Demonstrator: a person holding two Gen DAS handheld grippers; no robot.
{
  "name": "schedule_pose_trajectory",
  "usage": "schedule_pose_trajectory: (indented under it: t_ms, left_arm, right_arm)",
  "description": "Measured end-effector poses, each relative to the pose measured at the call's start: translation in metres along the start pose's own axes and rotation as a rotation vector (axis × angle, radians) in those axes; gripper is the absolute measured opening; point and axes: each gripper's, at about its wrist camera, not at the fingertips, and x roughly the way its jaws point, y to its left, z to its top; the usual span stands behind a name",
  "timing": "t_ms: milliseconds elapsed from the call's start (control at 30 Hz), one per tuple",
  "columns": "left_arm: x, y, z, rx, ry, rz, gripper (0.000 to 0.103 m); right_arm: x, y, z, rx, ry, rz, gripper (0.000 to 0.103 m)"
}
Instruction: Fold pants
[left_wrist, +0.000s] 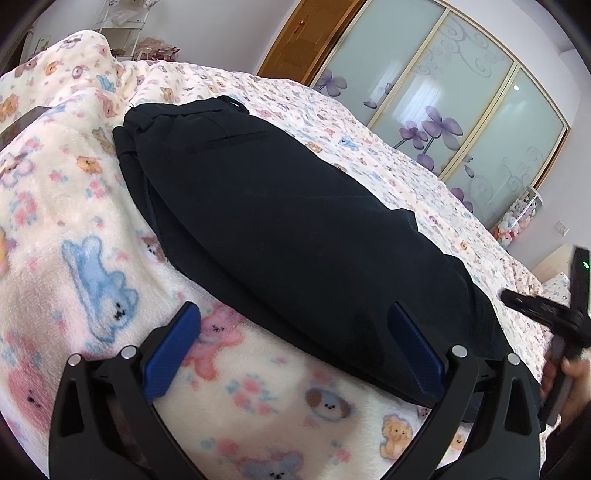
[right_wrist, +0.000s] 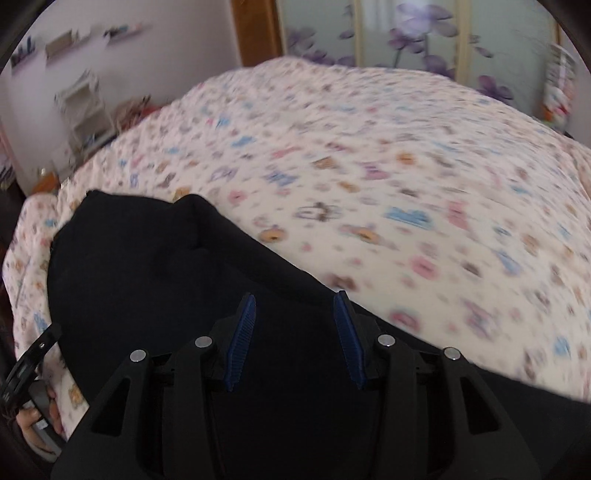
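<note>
Right wrist view: pants (right_wrist: 155, 295) lie beneath spread right gripper (right_wrist: 295, 299) fingers (right_wrist: 242, 339).

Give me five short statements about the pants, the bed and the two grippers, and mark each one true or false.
1. The pants are black. True.
2. The pants lie on a bare wooden floor. False: they lie on a bed blanket printed with cartoon animals.
3. The left gripper is open, with nothing clamped. True.
4. The right gripper is shut on the pants. False: its blue pads stand apart over the pants, gripping nothing.
5. The wardrobe doors show purple flowers. True.
</note>
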Motion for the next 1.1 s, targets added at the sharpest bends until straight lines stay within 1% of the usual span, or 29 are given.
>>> schedule_pose_trajectory:
  t_ms: [33,67,100,133,167,200,233,267,367,400,433,467,500,533,567,600,633,700,733,767,800,833,867,900,933,967,1000,1067,1100]
  left_arm:
    - [0.001,0.000,0.000,0.001,0.002,0.002,0.101]
    - [0.001,-0.001,0.001,0.002,0.005,0.005,0.101]
    - [0.002,-0.001,0.001,0.004,0.008,0.008,0.101]
    - [0.003,-0.002,0.001,0.005,0.010,0.011,0.101]
    - [0.003,-0.002,0.001,0.006,0.012,0.015,0.101]
    - [0.004,-0.003,0.002,0.008,0.013,0.019,0.101]
    - [0.005,-0.004,0.002,0.010,0.015,0.025,0.101]
    - [0.005,-0.004,0.002,0.011,0.015,0.029,0.101]
    - [0.005,-0.004,0.001,0.009,0.012,0.028,0.101]
    - [0.004,-0.004,0.001,0.008,0.012,0.027,0.101]
    - [0.005,-0.003,0.001,0.008,0.012,0.027,0.101]
    - [0.004,-0.003,0.001,0.008,0.012,0.026,0.101]
    - [0.005,-0.003,0.001,0.008,0.012,0.026,0.101]
    - [0.004,-0.003,0.002,0.007,0.010,0.024,0.101]
    - [0.004,-0.002,0.001,0.007,0.009,0.022,0.101]
    - [0.003,-0.002,0.002,0.005,0.007,0.018,0.101]
    - [0.001,-0.001,0.002,0.002,0.000,0.005,0.101]
    - [-0.011,0.003,0.003,-0.023,-0.040,-0.047,0.101]
    - [-0.019,0.006,0.006,-0.046,-0.073,-0.081,0.101]
    - [-0.025,0.009,0.007,-0.067,-0.104,-0.105,0.101]
    - [-0.034,0.013,0.009,-0.094,-0.151,-0.129,0.101]
    - [-0.042,0.017,0.011,-0.119,-0.198,-0.148,0.101]
    - [-0.052,0.023,0.015,-0.150,-0.260,-0.172,0.101]
    - [-0.055,0.026,0.017,-0.162,-0.279,-0.181,0.101]
    - [-0.056,0.029,0.022,-0.176,-0.290,-0.196,0.101]
    - [-0.053,0.030,0.027,-0.182,-0.275,-0.214,0.101]
    - [-0.050,0.031,0.032,-0.179,-0.253,-0.222,0.101]
    - [-0.042,0.029,0.037,-0.167,-0.222,-0.221,0.101]
    - [-0.038,0.028,0.039,-0.158,-0.209,-0.220,0.101]
  right_arm:
    - [0.011,0.006,0.004,-0.026,0.041,-0.004,0.046]
    - [0.023,0.012,0.005,-0.059,0.089,-0.027,0.046]
    - [0.030,0.014,0.001,-0.081,0.117,-0.055,0.041]
    - [0.038,0.015,-0.002,-0.111,0.155,-0.109,0.019]
    - [0.040,0.015,-0.005,-0.114,0.166,-0.111,0.013]
    - [0.041,0.014,-0.004,-0.097,0.162,-0.106,0.008]
    - [0.037,0.011,-0.003,-0.073,0.135,-0.106,0.006]
    - [0.035,0.009,-0.001,-0.047,0.111,-0.111,0.005]
    - [0.032,-0.009,0.002,0.086,0.027,-0.117,0.005]
    - [0.038,-0.014,-0.002,0.107,0.026,-0.114,0.006]
    - [0.045,-0.013,-0.005,0.103,0.044,-0.120,0.012]
    - [0.052,-0.013,-0.009,0.089,0.068,-0.127,0.013]
    - [0.053,-0.013,-0.012,0.079,0.066,-0.125,0.014]
    - [0.045,-0.017,-0.014,0.104,0.039,-0.107,0.023]
    - [0.039,-0.021,-0.014,0.134,0.024,-0.100,0.036]
    - [0.031,-0.027,-0.013,0.177,0.006,-0.107,0.068]
    - [0.016,-0.034,-0.013,0.225,-0.034,-0.113,0.077]
    - [-0.013,-0.048,-0.019,0.280,-0.136,-0.024,0.076]
    - [-0.023,-0.052,-0.022,0.302,-0.167,0.007,0.075]
    - [-0.032,-0.059,-0.027,0.337,-0.201,0.067,0.074]
    - [-0.034,-0.064,-0.032,0.363,-0.208,0.115,0.074]
    - [-0.032,-0.070,-0.038,0.408,-0.194,0.178,0.074]
    - [-0.025,-0.075,-0.044,0.444,-0.164,0.206,0.074]
    - [-0.015,-0.079,-0.050,0.478,-0.121,0.206,0.074]
    - [0.001,-0.087,-0.059,0.512,-0.052,0.141,0.065]
    - [0.012,-0.092,-0.069,0.530,-0.007,0.105,0.059]
    - [0.010,-0.094,-0.073,0.536,-0.019,0.109,0.055]
    - [-0.012,-0.096,-0.083,0.556,-0.060,0.098,0.058]
    - [-0.033,-0.097,-0.092,0.555,-0.088,0.085,0.064]
